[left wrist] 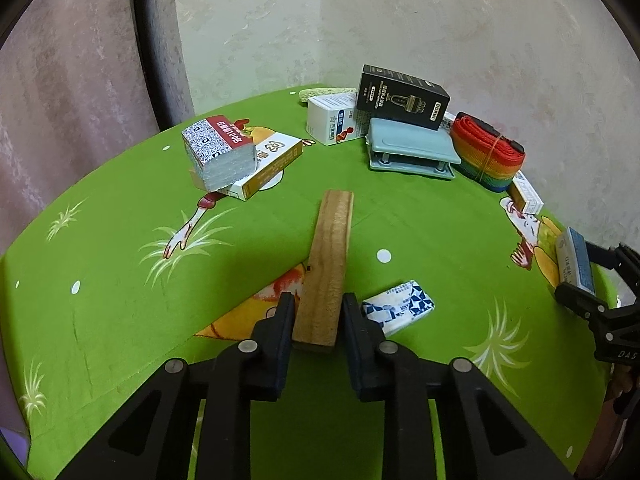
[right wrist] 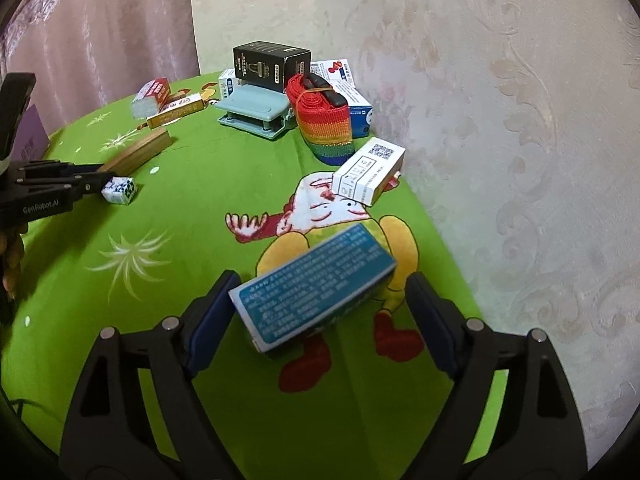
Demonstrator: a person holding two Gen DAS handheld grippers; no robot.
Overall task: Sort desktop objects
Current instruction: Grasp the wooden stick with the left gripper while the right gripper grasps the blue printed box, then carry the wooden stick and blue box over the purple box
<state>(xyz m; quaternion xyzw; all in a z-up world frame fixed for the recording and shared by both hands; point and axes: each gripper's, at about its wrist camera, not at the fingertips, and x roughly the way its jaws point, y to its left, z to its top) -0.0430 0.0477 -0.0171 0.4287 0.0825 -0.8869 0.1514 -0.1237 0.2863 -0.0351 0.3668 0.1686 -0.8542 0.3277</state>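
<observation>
A long wooden block lies on the green cartoon tablecloth, pointing away from me. My left gripper is shut on its near end, a pad pressed on each side. In the right wrist view the same block sticks out of that left gripper. A blue box with white printing sits askew between the pads of my right gripper, raised a little over its shadow; the jaws are shut on it. From the left wrist view that box stands on edge in the right gripper.
A blue-and-white packet lies just right of the block. At the back stand a red-topped box on a yellow box, a white box, a black box, a teal holder and a rainbow strap. Another white box lies near the wall.
</observation>
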